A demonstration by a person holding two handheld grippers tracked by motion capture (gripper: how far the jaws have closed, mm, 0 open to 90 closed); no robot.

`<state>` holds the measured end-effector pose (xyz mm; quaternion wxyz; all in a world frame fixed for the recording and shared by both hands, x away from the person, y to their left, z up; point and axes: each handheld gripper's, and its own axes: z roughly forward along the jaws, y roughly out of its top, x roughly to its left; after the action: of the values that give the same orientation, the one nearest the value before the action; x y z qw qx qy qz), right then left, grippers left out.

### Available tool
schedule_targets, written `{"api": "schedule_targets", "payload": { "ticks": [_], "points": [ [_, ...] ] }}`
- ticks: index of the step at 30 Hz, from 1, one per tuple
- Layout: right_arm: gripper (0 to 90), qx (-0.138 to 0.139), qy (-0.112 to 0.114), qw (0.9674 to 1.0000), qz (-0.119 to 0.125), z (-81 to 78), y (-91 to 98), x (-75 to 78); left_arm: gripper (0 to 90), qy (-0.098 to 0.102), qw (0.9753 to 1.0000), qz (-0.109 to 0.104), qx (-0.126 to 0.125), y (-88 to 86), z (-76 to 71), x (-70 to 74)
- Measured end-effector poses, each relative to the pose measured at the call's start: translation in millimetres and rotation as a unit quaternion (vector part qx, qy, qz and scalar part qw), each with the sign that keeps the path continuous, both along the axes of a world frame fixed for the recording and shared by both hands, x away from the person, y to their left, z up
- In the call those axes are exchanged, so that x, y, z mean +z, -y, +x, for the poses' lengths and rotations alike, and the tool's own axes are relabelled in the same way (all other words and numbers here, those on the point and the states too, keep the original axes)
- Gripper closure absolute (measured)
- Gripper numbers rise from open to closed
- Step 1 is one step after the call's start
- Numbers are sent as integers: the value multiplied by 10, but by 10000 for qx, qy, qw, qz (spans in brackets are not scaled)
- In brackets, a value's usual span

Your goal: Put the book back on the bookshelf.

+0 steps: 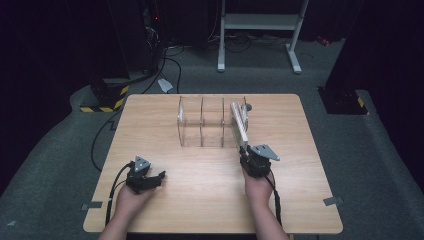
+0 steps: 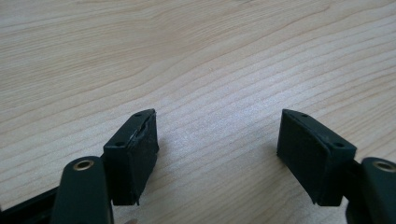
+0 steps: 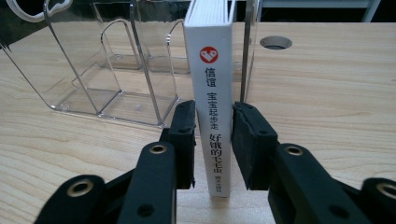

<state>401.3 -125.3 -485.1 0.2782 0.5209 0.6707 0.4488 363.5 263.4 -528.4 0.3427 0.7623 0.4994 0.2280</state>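
At far right of the clear rack (image 1: 200,122): one book (image 1: 239,122).
Right gripper (image 3: 214,140) clamps its spine, lettering legible close up; left gripper (image 2: 217,154) released on table (image 1: 200,185).

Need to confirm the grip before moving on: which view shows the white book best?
The right gripper view: the white book stands upright, spine facing the camera, with the right claw shut on it beside the clear rack. The high view shows it small and angled. The left gripper view gives bare table.

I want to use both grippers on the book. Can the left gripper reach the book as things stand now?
Probably yes. The left gripper is open and holds nothing, and bare table lies between it and the book. The right gripper already clamps the spine, so little room remains.
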Motion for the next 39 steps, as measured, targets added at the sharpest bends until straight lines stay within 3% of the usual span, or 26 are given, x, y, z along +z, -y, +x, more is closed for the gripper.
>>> {"api": "schedule_targets", "payload": {
  "ticks": [24, 39],
  "points": [
    [721, -361, 13, 9993, 77, -36, -94, -30, 290, 0, 10000, 0, -1, 0, 0, 0],
    [689, 47, 106, 9998, 132, -69, 46, 46, 290, 1, 10000, 0, -1, 0, 0, 0]
  ]
}}
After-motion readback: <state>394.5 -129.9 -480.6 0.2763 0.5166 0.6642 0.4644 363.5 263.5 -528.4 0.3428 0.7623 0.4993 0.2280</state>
